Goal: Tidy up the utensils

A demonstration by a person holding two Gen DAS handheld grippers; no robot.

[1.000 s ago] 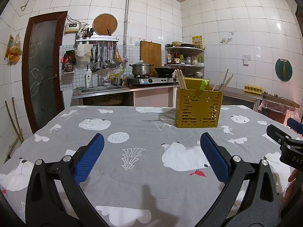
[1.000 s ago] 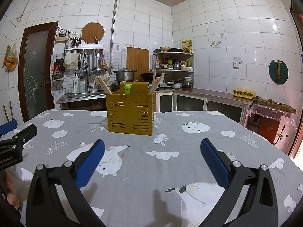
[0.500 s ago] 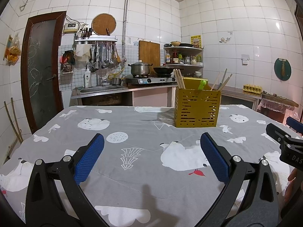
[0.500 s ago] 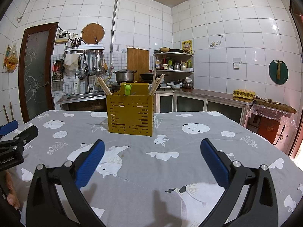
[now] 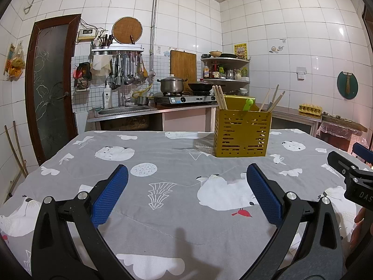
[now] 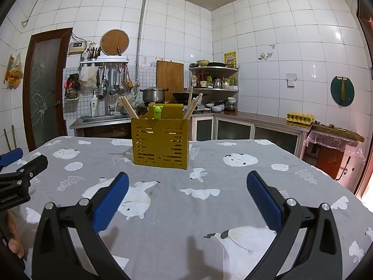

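Note:
A yellow slotted utensil holder [image 5: 242,135] stands upright on the grey patterned tablecloth [image 5: 163,163], far right of centre; it also shows in the right wrist view [image 6: 160,142]. Wooden chopsticks [image 5: 219,96] and a green frog-topped utensil [image 5: 248,103] stick out of it. My left gripper [image 5: 186,191] is open and empty, low over the near cloth. My right gripper [image 6: 186,193] is open and empty, short of the holder. Each gripper shows at the edge of the other's view, the right one [image 5: 349,175] and the left one [image 6: 18,177].
Behind the table is a kitchen counter with a sink [image 5: 126,109], a stove with a pot [image 5: 172,85] and a wok. A dark door [image 5: 51,93] stands at the left. An egg tray [image 6: 299,117] lies on the right counter.
Both views have shifted slightly; the holder sits a little higher in the left wrist view than a second ago. Both grippers stay open and empty.

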